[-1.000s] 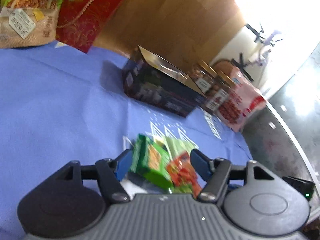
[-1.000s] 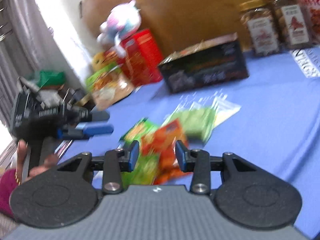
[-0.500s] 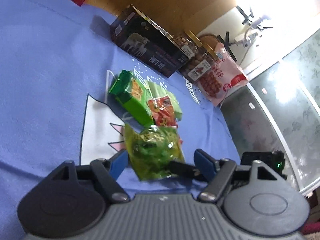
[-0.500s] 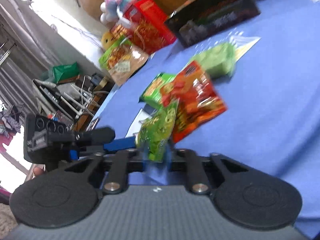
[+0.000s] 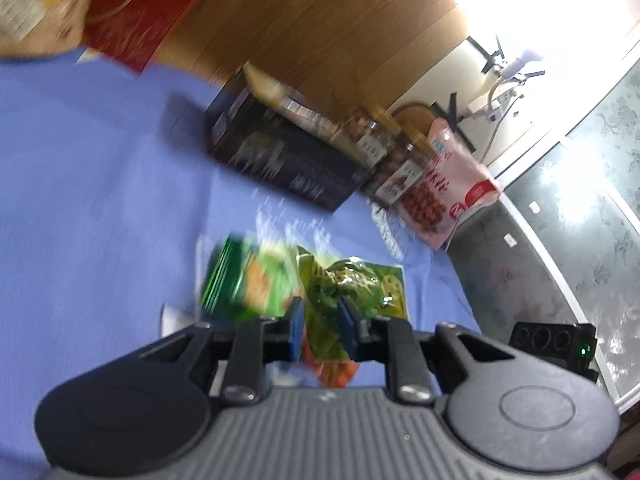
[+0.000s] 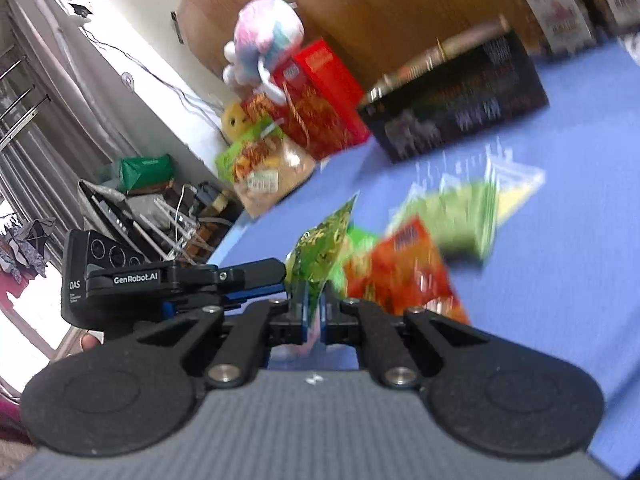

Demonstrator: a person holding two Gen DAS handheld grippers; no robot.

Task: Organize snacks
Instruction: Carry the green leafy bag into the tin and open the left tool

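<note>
A green snack packet (image 6: 320,248) stands on edge above the blue tablecloth (image 5: 100,200), gripped from two sides. My right gripper (image 6: 314,312) is shut on its lower edge. My left gripper (image 5: 320,320) comes in from the left of the right wrist view, and its jaws are closing on the same green packet (image 5: 352,284), pads against it. An orange-red packet (image 6: 400,272) and a green pack (image 5: 248,280) lie on the cloth just beyond. In the left wrist view, only the camera body of the right gripper shows, at the right edge.
A black box (image 5: 280,160), nut jars (image 5: 372,140) and a pink bag (image 5: 444,188) line the far side of the table. A red box (image 6: 320,100), a plush toy (image 6: 264,40) and a green-and-tan bag (image 6: 260,164) stand at the far left. The table edge runs close on the left.
Both grippers stood open over the snack pile. The right one shut on the green packet and raised it; the left one then shut on it too.
</note>
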